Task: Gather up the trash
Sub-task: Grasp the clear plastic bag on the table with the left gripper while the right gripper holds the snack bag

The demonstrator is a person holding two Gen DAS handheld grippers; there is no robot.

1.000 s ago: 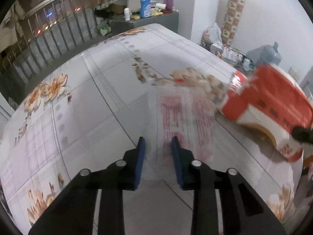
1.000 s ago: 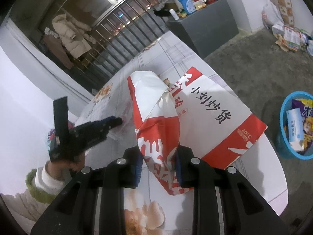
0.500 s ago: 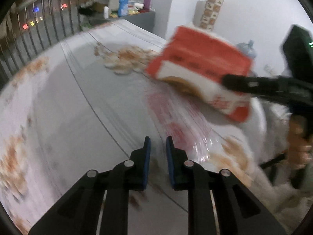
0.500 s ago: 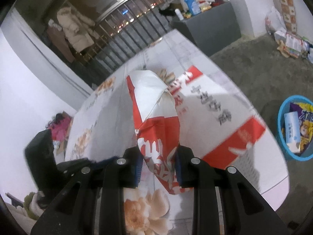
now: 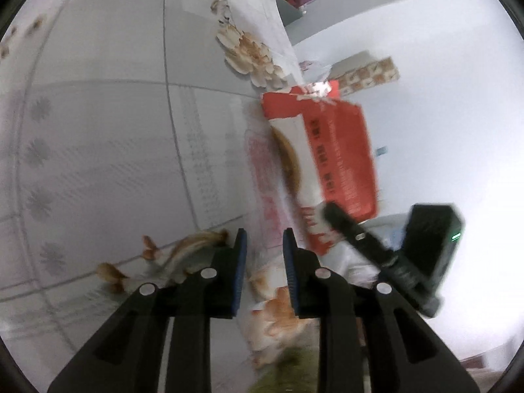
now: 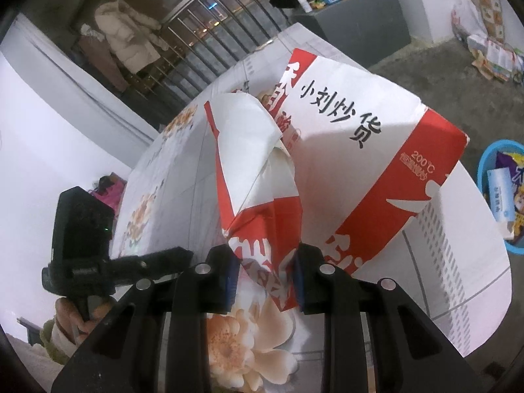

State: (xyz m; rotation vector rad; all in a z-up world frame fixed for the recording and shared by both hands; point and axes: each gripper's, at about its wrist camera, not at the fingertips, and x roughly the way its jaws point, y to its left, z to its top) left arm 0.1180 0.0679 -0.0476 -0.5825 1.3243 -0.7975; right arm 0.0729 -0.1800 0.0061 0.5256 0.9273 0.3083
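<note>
**Paper bag pinched, basket waiting**

Left wrist view: my left gripper (image 5: 262, 245) sat at the bottom centre of the frame, pointing down at the flowered tablecloth (image 5: 98, 131). Its jaws stood narrow and were opening, with nothing between them that I could make out; the picture was blurred. The red and white paper bag (image 5: 330, 157) lay right of centre, near the table's edge, with my right gripper (image 5: 330, 211) reaching into its lower end from the lower right.

Right wrist view: the right gripper (image 6: 263, 270) held the crumpled lower corner of the bag (image 6: 344, 137) tight between its blue pads (image 6: 231, 275) at bottom centre, tilted downward. The left gripper (image 6: 183, 255) came in from the lower left, its tip just beside the bag, my hand (image 6: 77, 319) under it. A blue basket (image 6: 481, 170) with rubbish in it stood on the floor at the right edge.

I judged the step as gathering the bag: next, lift it off the cloth and carry it right to the basket, keeping the pinch firm since thin paper could slip or tear.
</note>
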